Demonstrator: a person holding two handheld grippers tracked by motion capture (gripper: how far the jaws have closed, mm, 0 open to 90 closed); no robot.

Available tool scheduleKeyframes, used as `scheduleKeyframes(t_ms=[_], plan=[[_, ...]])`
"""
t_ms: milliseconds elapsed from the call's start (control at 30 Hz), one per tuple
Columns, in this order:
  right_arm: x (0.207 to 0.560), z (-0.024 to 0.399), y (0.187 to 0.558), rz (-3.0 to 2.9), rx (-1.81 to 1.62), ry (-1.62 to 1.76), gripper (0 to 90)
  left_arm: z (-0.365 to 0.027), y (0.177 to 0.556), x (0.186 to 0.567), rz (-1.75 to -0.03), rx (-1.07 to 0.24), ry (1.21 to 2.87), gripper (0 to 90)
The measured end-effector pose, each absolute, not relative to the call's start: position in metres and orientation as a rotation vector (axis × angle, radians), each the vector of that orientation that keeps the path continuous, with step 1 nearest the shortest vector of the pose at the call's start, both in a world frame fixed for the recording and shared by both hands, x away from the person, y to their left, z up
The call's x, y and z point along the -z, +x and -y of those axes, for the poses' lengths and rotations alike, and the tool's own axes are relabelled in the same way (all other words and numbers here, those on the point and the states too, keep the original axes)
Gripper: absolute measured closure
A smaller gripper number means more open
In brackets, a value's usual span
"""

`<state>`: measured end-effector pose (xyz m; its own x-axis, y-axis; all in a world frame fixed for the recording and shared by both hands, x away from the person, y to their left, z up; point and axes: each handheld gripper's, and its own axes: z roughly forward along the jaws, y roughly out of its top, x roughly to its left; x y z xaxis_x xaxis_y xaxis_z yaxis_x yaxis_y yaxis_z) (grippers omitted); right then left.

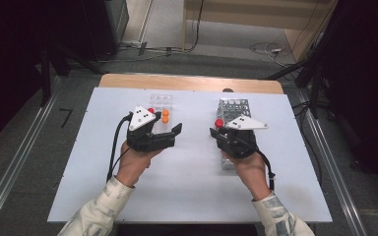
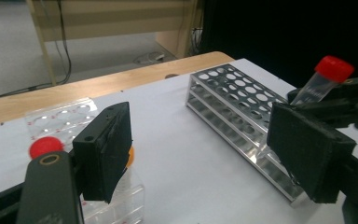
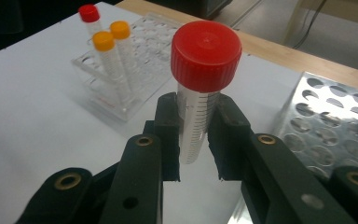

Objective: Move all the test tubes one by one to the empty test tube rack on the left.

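a: spanning most of the high view, the white table [image 1: 187, 196] carries a metal rack [image 1: 234, 109] on the right and a clear plastic rack [image 3: 135, 70] on the left. where is the tube in hand?

b: in the right gripper [image 3: 196, 135], clamped between the pads just below its red cap. the red-capped tube [image 3: 200, 93] stands nearly upright, above the table beside the metal rack's near end, not in any hole.

a: and the left gripper [image 2: 200, 154]?

b: its jaws stand apart with nothing between them, near the clear rack, where two orange-capped tubes [image 3: 114, 51] and another red-capped one [image 3: 89, 18] stand.

a: how would the held tube handle?

b: it looks light and stiff, thin clear plastic with printed graduations. the wall is smooth and round, so it could slip or swivel between flat pads. the grip just under the cap seems sound; the cap's rim acts as a stop if it slides down.

a: is it fragile?

b: probably not brittle, though a hard squeeze might flex it. whether anything is inside cannot be told.
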<state>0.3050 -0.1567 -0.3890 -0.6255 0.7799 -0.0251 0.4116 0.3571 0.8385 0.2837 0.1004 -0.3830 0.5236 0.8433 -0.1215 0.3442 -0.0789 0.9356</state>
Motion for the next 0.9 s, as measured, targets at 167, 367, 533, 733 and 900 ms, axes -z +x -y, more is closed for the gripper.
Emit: scheduleKeyframes(t_ms=[167,367,533,733,900], plan=[[0.397,0.142,0.301,-2.252,-1.173,0.994,72.1,-0.092,0.280,0.384,-0.992,-0.555,1.686,22.2],[0.405,0.128,0.295,-2.310,-1.167,0.967,72.0,-0.080,0.276,0.388,-0.956,-0.529,1.720,23.4],[0.411,0.121,0.293,-2.345,-1.165,0.948,72.0,-0.073,0.274,0.391,-0.924,-0.513,1.745,24.9],[0.416,0.113,0.290,-2.377,-1.160,0.922,72.0,-0.066,0.273,0.396,-0.884,-0.454,1.775,35.4],[0.416,0.109,0.286,-2.389,-1.167,0.908,72.0,-0.064,0.272,0.398,-0.860,-0.435,1.788,46.5]])
